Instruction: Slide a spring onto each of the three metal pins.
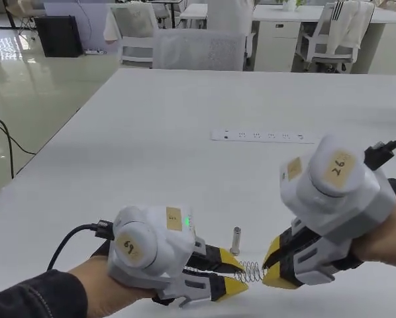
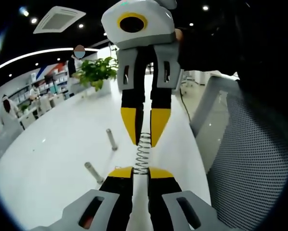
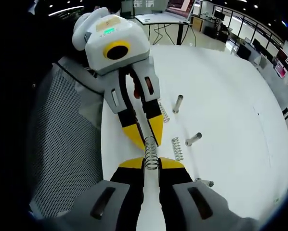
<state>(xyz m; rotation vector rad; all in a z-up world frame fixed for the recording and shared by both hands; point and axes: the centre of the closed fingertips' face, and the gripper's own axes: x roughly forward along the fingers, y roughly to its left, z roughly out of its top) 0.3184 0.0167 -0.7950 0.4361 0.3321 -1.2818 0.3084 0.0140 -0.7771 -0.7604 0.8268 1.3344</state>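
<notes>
At the head view's lower centre, the left tongs [image 1: 232, 277] and right tongs [image 1: 272, 269] each clamp one end of a spring [image 1: 251, 270] over the desk [image 1: 171, 126]. Just behind stands an upright metal pin [image 1: 236, 240]; higher up lies a power strip [image 1: 261, 136].

In the head view I have the left tongs [image 1: 232, 277] at the near edge of the desk [image 1: 185, 132], with the right tongs [image 1: 269, 268] to their right, tips facing. The spring [image 1: 251, 270] spans the gap between them, one end in each pair of jaws. Just behind it an upright pin [image 1: 236, 240] stands on the desk. Farther back and to the right lies a power strip [image 1: 262, 136], well apart from both tongs. Chairs [image 1: 198, 50] stand beyond the far edge. In the right gripper view a loose spring [image 3: 177, 148] lies just beside a second pin [image 3: 193, 139], right of my tongs. Another loose spring [image 3: 162, 111] lies beside the left tongs, and a third pin [image 3: 205, 182] sits nearer the camera.
</notes>
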